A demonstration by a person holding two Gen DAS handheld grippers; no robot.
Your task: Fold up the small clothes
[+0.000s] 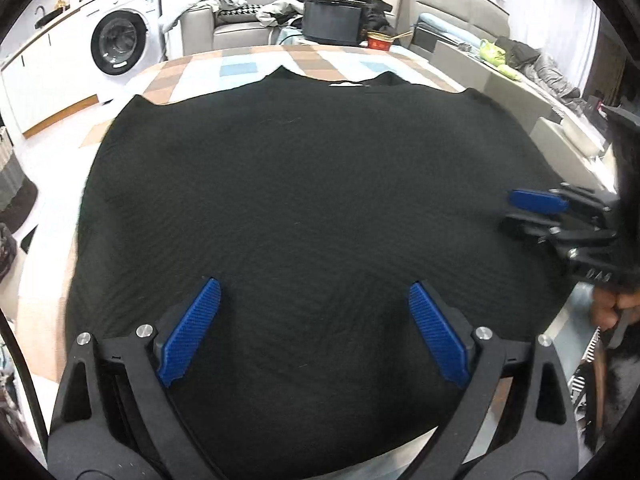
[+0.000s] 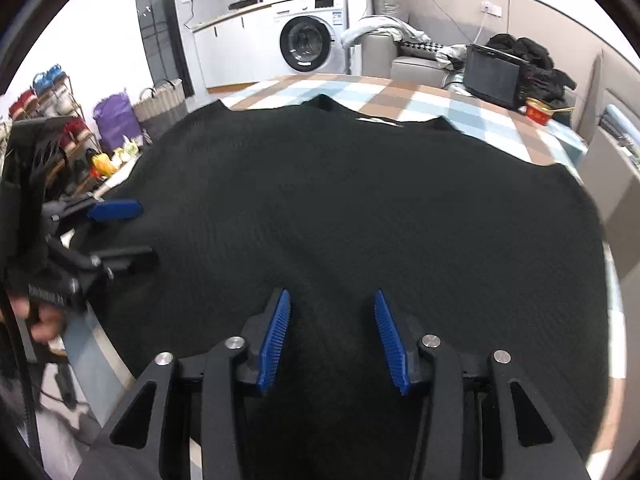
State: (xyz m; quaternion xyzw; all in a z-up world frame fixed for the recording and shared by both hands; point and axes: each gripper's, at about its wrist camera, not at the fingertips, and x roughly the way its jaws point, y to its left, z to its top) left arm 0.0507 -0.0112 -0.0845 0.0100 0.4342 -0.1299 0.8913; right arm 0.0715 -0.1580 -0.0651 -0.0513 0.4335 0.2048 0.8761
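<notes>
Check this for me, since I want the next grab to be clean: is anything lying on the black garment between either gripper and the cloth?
Nothing visible does. The black garment lies spread flat on the checked table. The left gripper and right gripper hang open right over bare cloth; only the other gripper shows at each side.
</notes>
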